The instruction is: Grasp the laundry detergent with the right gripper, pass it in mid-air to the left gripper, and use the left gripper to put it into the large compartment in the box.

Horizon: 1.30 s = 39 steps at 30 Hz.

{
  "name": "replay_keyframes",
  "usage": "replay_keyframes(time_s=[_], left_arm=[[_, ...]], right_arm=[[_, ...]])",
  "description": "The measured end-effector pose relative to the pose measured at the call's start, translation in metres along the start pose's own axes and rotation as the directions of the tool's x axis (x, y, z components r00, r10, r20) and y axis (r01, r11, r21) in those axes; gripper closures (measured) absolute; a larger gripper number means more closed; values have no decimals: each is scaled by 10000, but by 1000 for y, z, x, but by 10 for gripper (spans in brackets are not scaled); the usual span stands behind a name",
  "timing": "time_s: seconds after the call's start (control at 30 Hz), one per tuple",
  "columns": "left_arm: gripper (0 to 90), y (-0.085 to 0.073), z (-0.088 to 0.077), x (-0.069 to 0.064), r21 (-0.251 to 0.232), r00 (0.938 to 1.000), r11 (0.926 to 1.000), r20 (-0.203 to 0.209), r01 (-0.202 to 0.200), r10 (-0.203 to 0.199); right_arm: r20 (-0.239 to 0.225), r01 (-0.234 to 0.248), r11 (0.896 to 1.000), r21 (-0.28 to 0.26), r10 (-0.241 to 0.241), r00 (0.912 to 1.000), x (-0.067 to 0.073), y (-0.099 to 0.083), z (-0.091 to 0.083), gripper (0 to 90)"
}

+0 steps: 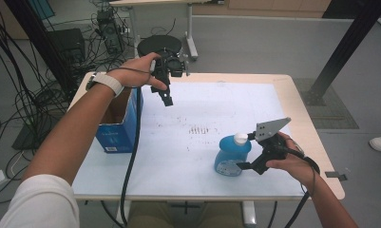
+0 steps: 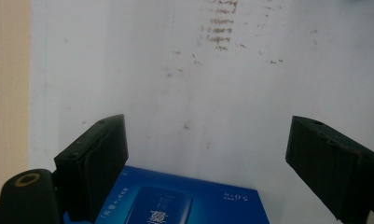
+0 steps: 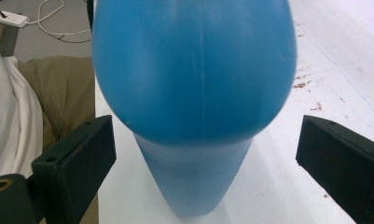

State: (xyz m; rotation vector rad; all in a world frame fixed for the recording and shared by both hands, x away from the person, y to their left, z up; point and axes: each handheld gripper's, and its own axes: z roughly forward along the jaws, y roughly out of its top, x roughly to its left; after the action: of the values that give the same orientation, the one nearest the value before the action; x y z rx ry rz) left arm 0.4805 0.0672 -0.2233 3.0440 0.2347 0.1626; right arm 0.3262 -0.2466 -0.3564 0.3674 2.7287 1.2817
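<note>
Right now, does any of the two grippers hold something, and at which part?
Nothing is held. The right gripper stands open around the blue bottle, jaws clear of it. The left gripper hangs open above the blue box.

L wrist: white watch (image 1: 106, 81) | white sleeve (image 1: 41, 202) | grippers blk, R w/ grey tri plate (image 1: 271, 127)

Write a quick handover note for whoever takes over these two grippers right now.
Left gripper: open, holding nothing, above the blue box at the table's left edge.
Right gripper: open, jaws either side of the blue bottle, not pressing on it.
The bottle stands upright on the white mat, white cap on.
Done: right gripper lined up on the bottle.
Left: close on the bottle and lift; probably it goes into the box.
</note>
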Motion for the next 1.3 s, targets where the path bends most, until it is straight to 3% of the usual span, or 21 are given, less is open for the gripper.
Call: replay_keyframes(time_s=[1.3], left_arm=[[133, 0, 1, 1, -29, 10000, 10000, 7, 23, -23]], right_arm=[[12, -40, 10000, -62, 40, 10000, -1, -1, 1, 49]])
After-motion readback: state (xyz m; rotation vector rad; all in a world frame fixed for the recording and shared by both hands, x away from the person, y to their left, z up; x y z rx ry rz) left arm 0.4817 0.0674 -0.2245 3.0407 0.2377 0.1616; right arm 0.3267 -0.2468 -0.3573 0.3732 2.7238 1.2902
